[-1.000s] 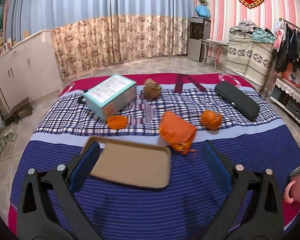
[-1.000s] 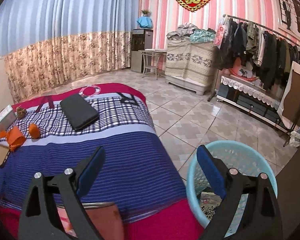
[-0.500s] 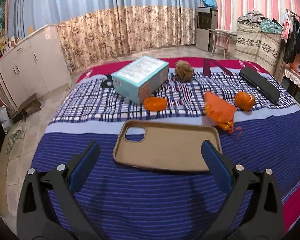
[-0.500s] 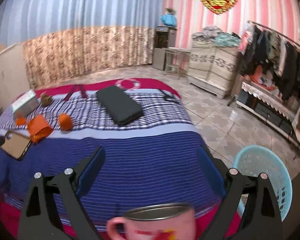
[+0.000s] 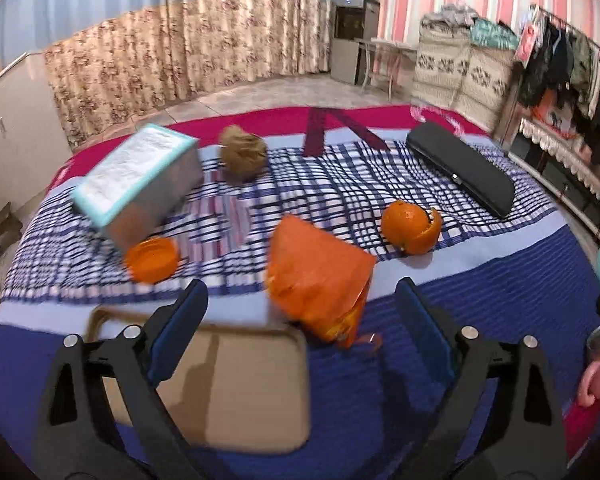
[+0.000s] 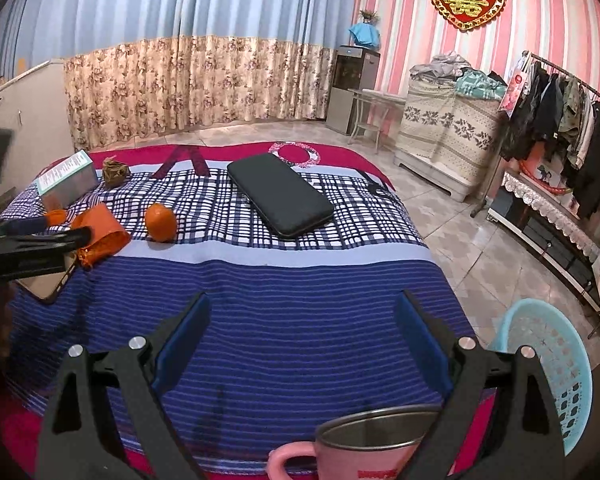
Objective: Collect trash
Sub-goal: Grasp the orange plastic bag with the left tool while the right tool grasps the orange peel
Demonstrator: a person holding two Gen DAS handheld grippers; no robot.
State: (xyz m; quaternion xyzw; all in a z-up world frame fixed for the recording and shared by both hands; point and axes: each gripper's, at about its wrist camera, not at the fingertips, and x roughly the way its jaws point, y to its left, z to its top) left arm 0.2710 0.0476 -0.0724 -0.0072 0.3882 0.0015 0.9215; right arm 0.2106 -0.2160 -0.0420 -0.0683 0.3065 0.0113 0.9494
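The left gripper (image 5: 300, 308) is hanging over the near part of the bed (image 5: 480, 300), its jaws wide but just closing in a little, and the orange wrapper (image 5: 320, 276) is sitting between the fingertips with neither pad pressing on it. The left-wrist picture is smeared, so the print on the wrapper's torn lower edge is not readable. The left finger (image 5: 180, 328) is covering part of the tan phone case (image 5: 236, 384), and the case's near edge is running under the gripper frame. Beyond the wrapper, the half-peeled orange (image 5: 410, 226) is lying on the checked band, and a small orange piece of peel (image 5: 152, 259) is lying just in front of the teal-edged box (image 5: 136, 176). Behind the box, a brown crumpled lump (image 5: 242, 156) is too blurred to name. A black case (image 5: 460, 172) is lying toward the far right.

From the right wrist, the right gripper (image 6: 302, 340) is standing wide over bare striped bedding, nothing between its pads. The pink mug (image 6: 364, 456) is cut off by the bottom edge, only its metal rim and handle showing. The blue basket (image 6: 552, 368) is standing on the floor beside the bed, partly hidden behind the right finger, and its inside is hard to make out. The left gripper is showing only as dark bars at the picture's left edge, crossing the wrapper.
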